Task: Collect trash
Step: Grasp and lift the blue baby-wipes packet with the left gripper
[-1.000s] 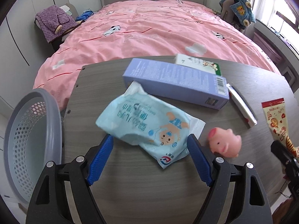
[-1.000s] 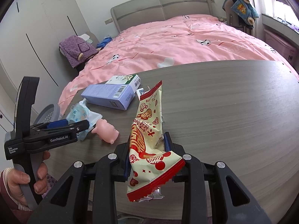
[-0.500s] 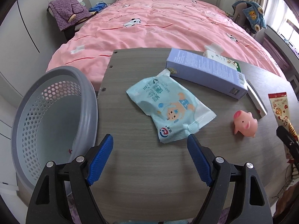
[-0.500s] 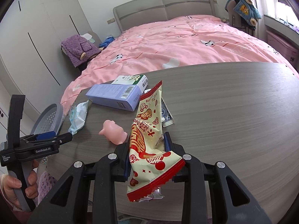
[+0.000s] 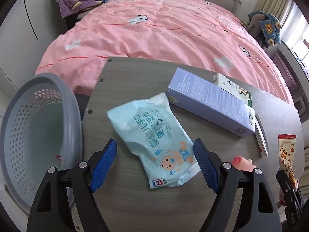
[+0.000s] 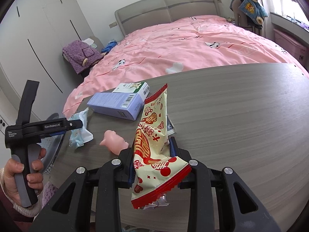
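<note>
A light blue wet-wipe packet [image 5: 154,145] lies flat on the grey wooden table [image 5: 135,81], and my left gripper [image 5: 155,163] hovers open above its near end, one blue finger on each side. In the right wrist view that packet [image 6: 80,128] shows partly behind the left gripper [image 6: 63,126]. My right gripper [image 6: 152,152] is shut on a cream and red snack wrapper [image 6: 154,135], held upright over the table. The same wrapper [image 5: 286,152] appears at the right edge of the left wrist view. A grey perforated basket [image 5: 25,135] stands beside the table's left end.
A lilac carton [image 5: 210,101], a white and green box [image 5: 231,86], a flat grey packet [image 5: 261,135] and a pink toy pig [image 6: 114,142] share the table. A pink bed [image 5: 164,31] lies beyond. A hand [image 6: 23,174] grips the left tool's handle.
The left gripper first pulled back from the packet toward the basket, then came forward over the packet's near end and rolled. The right gripper and its wrapper stayed still.
</note>
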`<action>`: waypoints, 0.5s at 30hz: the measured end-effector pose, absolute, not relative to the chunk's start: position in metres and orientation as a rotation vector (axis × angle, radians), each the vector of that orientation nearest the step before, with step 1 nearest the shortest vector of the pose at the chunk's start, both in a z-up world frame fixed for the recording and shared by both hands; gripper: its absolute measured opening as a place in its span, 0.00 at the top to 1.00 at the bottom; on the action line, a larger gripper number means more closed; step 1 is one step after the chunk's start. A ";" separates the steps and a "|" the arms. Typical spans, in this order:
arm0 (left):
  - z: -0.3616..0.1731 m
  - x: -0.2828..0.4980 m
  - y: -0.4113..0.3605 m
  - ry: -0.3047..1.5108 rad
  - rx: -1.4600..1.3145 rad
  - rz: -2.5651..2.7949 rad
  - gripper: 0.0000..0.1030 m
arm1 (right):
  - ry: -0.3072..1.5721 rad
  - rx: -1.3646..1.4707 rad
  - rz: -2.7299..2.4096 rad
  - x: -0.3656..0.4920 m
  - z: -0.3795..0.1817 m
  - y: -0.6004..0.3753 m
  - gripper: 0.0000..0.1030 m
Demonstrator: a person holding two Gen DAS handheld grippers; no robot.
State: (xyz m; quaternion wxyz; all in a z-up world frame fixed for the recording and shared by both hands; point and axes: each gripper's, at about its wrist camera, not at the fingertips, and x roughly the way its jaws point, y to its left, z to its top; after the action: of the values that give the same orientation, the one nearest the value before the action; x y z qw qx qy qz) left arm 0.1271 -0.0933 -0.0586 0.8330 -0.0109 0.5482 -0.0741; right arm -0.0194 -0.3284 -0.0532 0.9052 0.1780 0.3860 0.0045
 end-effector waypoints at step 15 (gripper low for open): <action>-0.075 0.131 -0.101 1.151 -0.006 -0.169 0.29 | 0.803 0.396 0.011 -0.018 -0.060 -0.337 0.71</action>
State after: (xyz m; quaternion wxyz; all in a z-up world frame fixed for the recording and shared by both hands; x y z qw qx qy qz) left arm 0.1315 -0.1010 -0.0745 0.8355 -0.0027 0.5436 -0.0799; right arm -0.0180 -0.3371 -0.0601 0.9014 0.1916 0.3881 0.0051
